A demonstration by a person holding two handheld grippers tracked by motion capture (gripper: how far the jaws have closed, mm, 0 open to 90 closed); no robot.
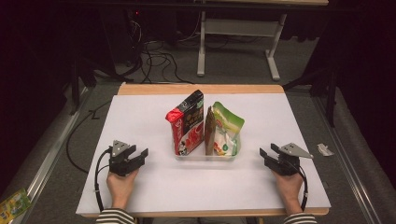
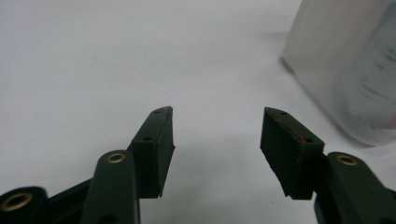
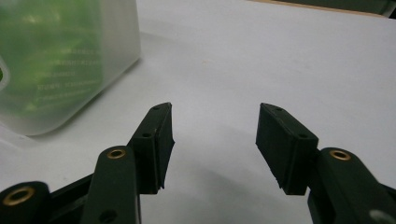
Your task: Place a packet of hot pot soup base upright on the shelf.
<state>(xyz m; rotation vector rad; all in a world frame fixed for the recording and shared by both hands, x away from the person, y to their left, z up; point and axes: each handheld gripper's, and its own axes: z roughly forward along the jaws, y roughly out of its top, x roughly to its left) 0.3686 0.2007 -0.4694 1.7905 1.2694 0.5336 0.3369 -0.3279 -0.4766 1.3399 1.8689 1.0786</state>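
A clear plastic bin [image 1: 204,156] sits mid-table holding upright snack bags: a red and black bag [image 1: 187,123], a brown one [image 1: 209,133] and a green and white one [image 1: 227,130]. My left gripper [image 1: 138,155] rests low on the white table, left of the bin, jaws open and empty. In the left gripper view the gripper [image 2: 216,135] has the frosted bin wall [image 2: 345,70] to its upper right. My right gripper [image 1: 267,155] rests right of the bin, open and empty. In the right gripper view the gripper [image 3: 215,133] has the bin [image 3: 60,65] at upper left, green showing through.
The white board [image 1: 140,121] covers a wooden table [image 1: 201,88]. A green packet [image 1: 13,203] lies on the floor at lower left, a scrap of wrapper [image 1: 324,150] off the right edge. Cables and a table frame [image 1: 243,37] stand beyond the far edge.
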